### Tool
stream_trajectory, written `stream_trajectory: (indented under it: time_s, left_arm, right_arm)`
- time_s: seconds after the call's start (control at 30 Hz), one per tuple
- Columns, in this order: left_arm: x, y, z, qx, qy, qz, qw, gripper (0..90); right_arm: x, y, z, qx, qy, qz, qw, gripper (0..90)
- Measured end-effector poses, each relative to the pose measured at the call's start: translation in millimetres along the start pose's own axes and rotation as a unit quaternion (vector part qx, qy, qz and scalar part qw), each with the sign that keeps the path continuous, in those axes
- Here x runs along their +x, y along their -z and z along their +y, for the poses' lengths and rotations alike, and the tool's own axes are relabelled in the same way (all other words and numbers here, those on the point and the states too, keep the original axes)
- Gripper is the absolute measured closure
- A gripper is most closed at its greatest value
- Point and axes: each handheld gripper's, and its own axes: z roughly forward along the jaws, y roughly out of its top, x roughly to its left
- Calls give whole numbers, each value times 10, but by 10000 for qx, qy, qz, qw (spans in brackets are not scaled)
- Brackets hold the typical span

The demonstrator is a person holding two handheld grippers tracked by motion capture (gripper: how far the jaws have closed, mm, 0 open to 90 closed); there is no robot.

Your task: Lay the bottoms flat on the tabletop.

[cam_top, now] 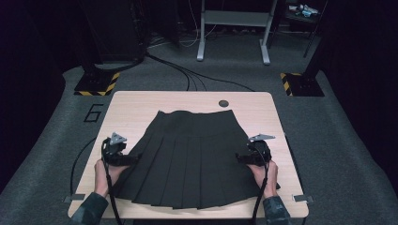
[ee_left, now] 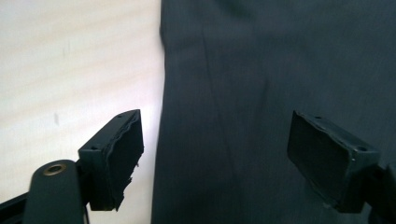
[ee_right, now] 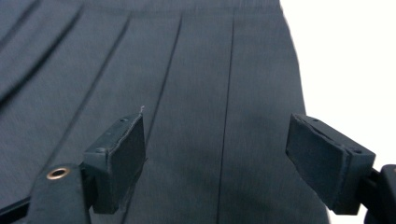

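Observation:
A black pleated skirt (cam_top: 190,157) lies flat on the light wooden table (cam_top: 131,105), waistband toward the far edge and hem toward the person. My left gripper (cam_top: 127,159) is at the skirt's left side edge, open, with its jaws spread across the fabric edge (ee_left: 187,140). My right gripper (cam_top: 240,158) is at the skirt's right side edge, also open, its jaws wide apart over the pleats (ee_right: 210,116). Nothing is pinched between either pair of jaws. A hand holds each gripper from the near edge.
A dark round grommet (cam_top: 223,103) sits in the table near its far edge. Beyond the table are cables on the grey floor, a metal frame stand (cam_top: 233,28) and yellow-black striped bases (cam_top: 96,84). Bare tabletop shows left and right of the skirt.

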Motion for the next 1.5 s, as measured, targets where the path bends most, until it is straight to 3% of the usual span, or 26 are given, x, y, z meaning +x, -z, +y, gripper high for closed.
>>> stream_trajectory:
  time_s: [0.03,0.07,0.13,0.17,0.23,0.27,0.37,0.53,0.67,0.8,0.9,0.97,1.0,1.07,1.17,1.33,1.5]
  left_arm:
    - [0,0,0,0,0,0,10000,175]
    - [-28,-7,-159,126,-19,71,9999,172]
    - [-49,-31,-304,239,-3,117,9996,165]
    - [-49,-31,-304,239,-3,117,9996,161]
    - [-79,-54,-493,368,54,145,9992,158]
    - [-83,-33,-533,255,126,151,9995,155]
    - [-116,21,-575,289,98,174,9994,155]
    - [-125,117,-543,225,71,184,9996,134]
    - [-137,276,-335,-88,123,79,9999,85]
    - [-212,252,-215,-51,10,-25,10000,22]
    - [-272,156,-240,118,-114,-59,9998,0]
    - [-294,98,-276,283,-91,-160,9994,0]
    - [-311,60,-302,330,-136,-99,9993,0]
    - [-318,27,-331,347,-103,-129,9993,0]
    - [-312,-94,-426,624,-36,-96,9980,0]
    - [-315,-129,-480,477,27,-21,9989,0]
    - [-308,-136,-480,462,2,11,9989,0]
  right_arm:
    - [9,-3,-54,39,-54,11,10000,166]
    - [14,-1,-95,75,-68,14,9999,157]
    - [16,-5,-178,83,-69,11,9999,144]
    - [16,-5,-178,83,-69,11,9999,144]
    - [47,-34,-290,250,-94,-56,9996,109]
    - [47,-40,-327,266,-52,-55,9996,94]
    - [67,-43,-417,375,-43,-150,9992,54]
    - [43,26,-468,497,-95,-214,9985,16]
    - [53,201,-419,289,-96,-225,9993,0]
    - [141,273,-377,207,-1,-162,9997,0]
    - [174,241,-417,230,96,-92,9996,0]
    - [188,204,-460,277,86,-68,9996,0]
    - [199,193,-477,328,57,-86,9994,0]
    - [206,171,-498,391,52,-105,9992,0]
    - [183,90,-574,521,-1,-45,9986,0]
    - [188,89,-627,264,-21,-116,9996,0]
    - [198,74,-609,305,-69,-171,9994,0]
